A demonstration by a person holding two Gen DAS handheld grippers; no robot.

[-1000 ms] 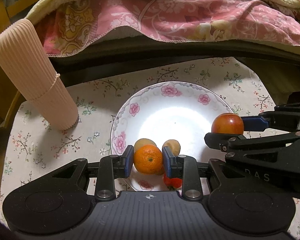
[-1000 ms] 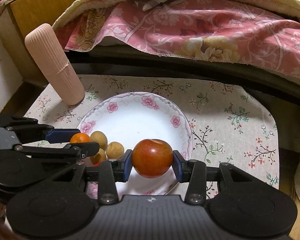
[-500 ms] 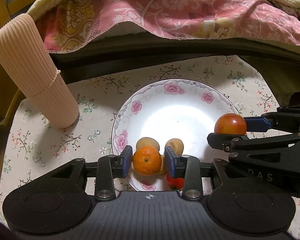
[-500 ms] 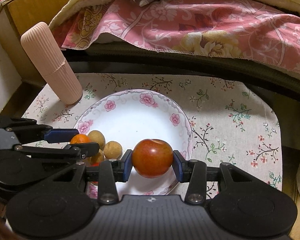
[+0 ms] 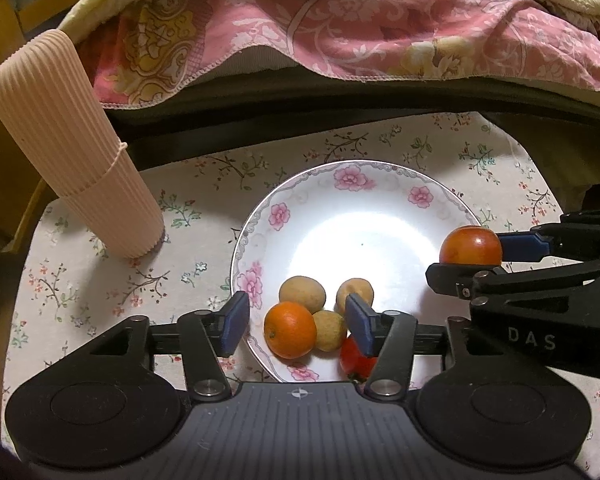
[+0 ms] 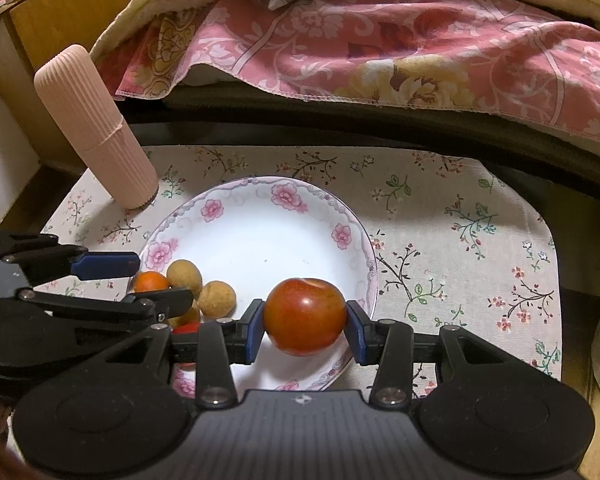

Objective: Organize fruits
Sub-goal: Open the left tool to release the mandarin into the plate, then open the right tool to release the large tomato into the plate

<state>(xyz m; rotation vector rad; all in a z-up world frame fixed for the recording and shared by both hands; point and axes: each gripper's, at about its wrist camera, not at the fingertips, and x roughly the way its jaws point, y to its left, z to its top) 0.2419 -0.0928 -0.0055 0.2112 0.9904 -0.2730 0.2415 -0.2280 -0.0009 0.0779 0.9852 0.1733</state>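
Surface: a cream cloth printed with small flowering twigs covers the table top; its corners are rounded and a dark edge shows beyond its far side.
Room: a pink quilt with yellow and white flowers hangs down past the far edge of the table, and a wooden cabinet stands at the far left.
Plate: a white china plate with pink roses round its rim lies on the cloth straight ahead of both tongs.
Left tongs: the left gripper has just been opening; its blue pads now stand apart on either side of a small orange mandarin without touching it.
Mandarin: it rests on the near part of the plate, against three small tan round fruits and just left of a small red fruit half hidden by the right pad.
Right tongs: the right gripper clamps a round red-orange plum-like fruit between its pads, above the plate's near right rim.
Cylinder: a ribbed pale-pink cylinder with a band round its middle stands on the cloth, far left of the left tongs.
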